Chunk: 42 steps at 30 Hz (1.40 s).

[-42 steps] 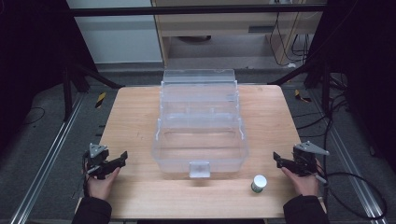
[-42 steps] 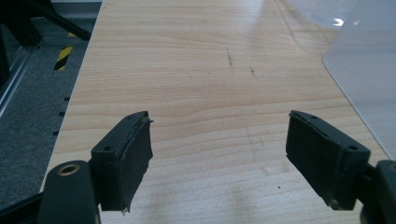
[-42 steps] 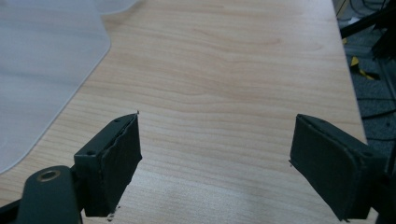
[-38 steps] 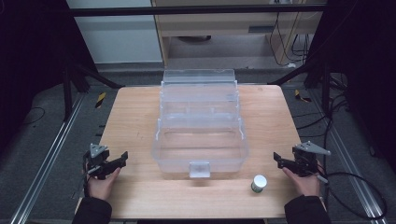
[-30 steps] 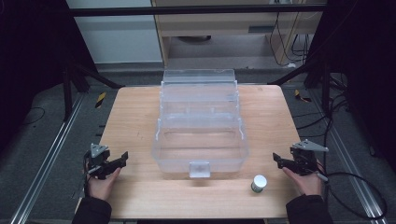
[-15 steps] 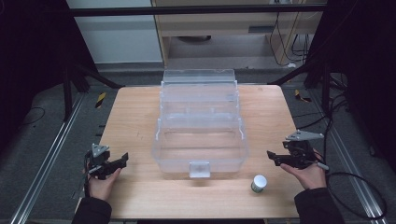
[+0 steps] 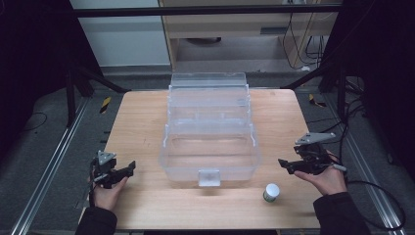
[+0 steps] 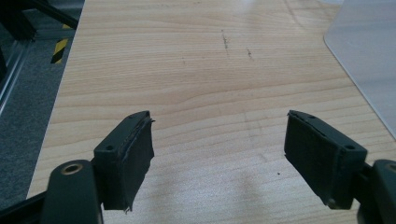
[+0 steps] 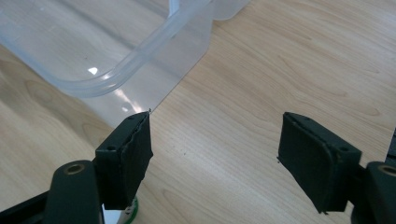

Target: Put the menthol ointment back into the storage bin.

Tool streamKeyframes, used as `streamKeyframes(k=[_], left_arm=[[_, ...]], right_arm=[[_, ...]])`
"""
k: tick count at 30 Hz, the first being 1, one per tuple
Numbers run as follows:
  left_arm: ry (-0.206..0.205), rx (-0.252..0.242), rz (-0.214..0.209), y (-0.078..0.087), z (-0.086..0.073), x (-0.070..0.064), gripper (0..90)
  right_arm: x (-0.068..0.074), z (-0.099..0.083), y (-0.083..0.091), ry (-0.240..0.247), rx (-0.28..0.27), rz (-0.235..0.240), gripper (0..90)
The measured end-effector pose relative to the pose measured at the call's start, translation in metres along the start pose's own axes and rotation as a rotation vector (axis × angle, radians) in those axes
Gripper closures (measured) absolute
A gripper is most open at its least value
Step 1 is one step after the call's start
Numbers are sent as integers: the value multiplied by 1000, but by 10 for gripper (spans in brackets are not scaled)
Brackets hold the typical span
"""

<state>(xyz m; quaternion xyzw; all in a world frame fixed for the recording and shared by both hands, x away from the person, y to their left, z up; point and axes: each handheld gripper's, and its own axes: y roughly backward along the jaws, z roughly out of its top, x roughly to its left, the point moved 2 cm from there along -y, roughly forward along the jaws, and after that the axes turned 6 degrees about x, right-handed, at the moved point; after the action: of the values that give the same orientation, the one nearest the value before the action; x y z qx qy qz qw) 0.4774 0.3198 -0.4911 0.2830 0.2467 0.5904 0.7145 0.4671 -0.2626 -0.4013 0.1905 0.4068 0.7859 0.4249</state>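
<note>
A clear plastic tiered box (image 7: pixel 209 132) stands open in the middle of the wooden table (image 7: pixel 142 122). Its corner (image 9: pixel 140 56) fills the upper left of the right gripper view. A small white jar with a green band (image 7: pixel 270 192) stands near the front edge, right of the box's latch. My right gripper (image 7: pixel 286 165) hovers open above the table's right side, just beyond the jar, its jaws (image 9: pixel 217 158) wide over bare wood. My left gripper (image 7: pixel 128 170) rests open at the front left, with only wood between its jaws (image 8: pixel 219 161).
Bare wood (image 8: pixel 201 70) stretches ahead of the left gripper, with the box's edge (image 8: pixel 369 60) at the far right. Metal rails (image 7: pixel 44 171) and dark floor flank the table. A cable (image 7: pixel 377 196) trails from the right gripper.
My right gripper has lifted and moved left toward the box and jar, with the hand turning inward. The left gripper has stayed in place.
</note>
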Motion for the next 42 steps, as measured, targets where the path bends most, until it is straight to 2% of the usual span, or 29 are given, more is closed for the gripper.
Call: streamKeyframes(k=[4,5,6,13,14,24,36,42], left_arm=[[-1,3,0,0,0,0,235],[-1,3,0,0,0,0,235],[-3,4,0,0,0,0,235],[-12,8,1,0,0,-1,237],[-15,8,0,0,0,-1,237],[-22,10,2,-1,0,-2,238],[-27,12,2,0,0,-2,238],[-27,12,3,0,1,-2,239]], right_arm=[[5,4,2,48,45,30,264],[7,4,2,50,64,39,263],[10,6,1,76,93,54,261],[19,7,-4,123,157,88,260],[22,8,-6,149,174,99,260],[33,5,-10,201,252,142,273],[49,-1,-18,282,346,170,286],[56,-6,-25,302,384,189,303]])
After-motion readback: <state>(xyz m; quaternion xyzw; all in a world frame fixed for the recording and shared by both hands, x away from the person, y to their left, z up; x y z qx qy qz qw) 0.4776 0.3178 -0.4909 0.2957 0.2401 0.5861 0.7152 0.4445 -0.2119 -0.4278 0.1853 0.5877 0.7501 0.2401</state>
